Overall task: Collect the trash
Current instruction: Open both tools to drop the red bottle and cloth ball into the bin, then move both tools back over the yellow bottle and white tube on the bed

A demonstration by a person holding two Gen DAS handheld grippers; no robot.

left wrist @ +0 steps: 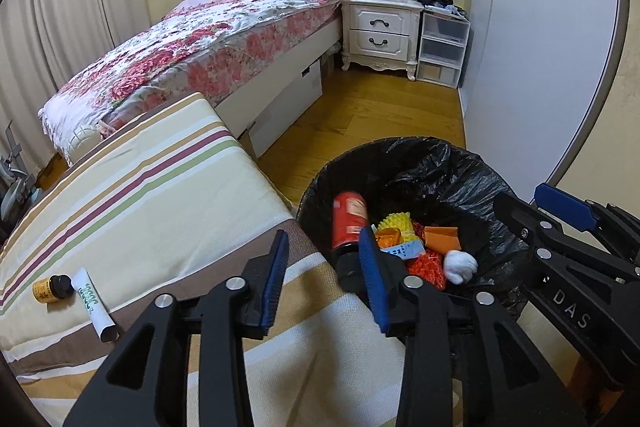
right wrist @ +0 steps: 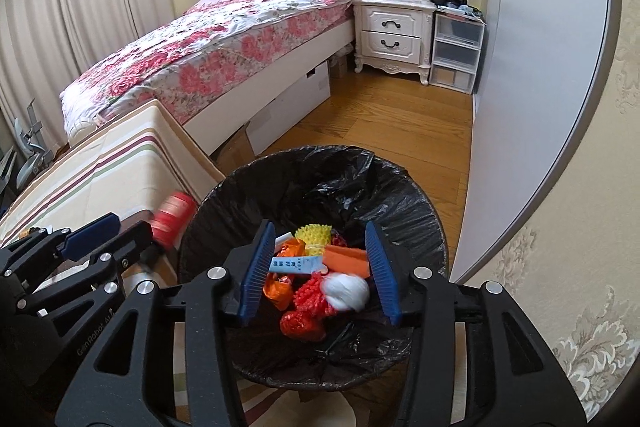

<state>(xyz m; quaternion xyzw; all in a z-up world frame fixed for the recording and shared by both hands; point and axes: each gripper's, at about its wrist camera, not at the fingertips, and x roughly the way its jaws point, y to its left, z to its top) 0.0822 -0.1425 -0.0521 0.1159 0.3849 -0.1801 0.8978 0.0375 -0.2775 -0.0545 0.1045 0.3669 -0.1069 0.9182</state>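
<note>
A bin with a black liner (left wrist: 424,163) (right wrist: 320,157) stands on the floor beside a striped cushion (left wrist: 160,187). It holds orange, yellow and red wrappers. My left gripper (left wrist: 326,279) (right wrist: 116,233) hangs open at the bin's left rim. A red can (left wrist: 350,223) (right wrist: 174,223), blurred, sits just past its fingertips, free of the pads. My right gripper (right wrist: 320,267) (left wrist: 540,215) is open over the bin. A blurred white paper wad (right wrist: 346,291) (left wrist: 460,265) lies below its jaws without touching them. A small brown bottle (left wrist: 50,289) and a white tube (left wrist: 94,303) lie on the cushion.
A bed with a floral cover (left wrist: 208,43) runs behind the cushion, with a white box (left wrist: 288,115) under it. A white nightstand (left wrist: 380,31) and plastic drawers (left wrist: 442,47) stand at the far wall. A wardrobe door (left wrist: 540,67) lines the right side of the wooden floor (left wrist: 380,107).
</note>
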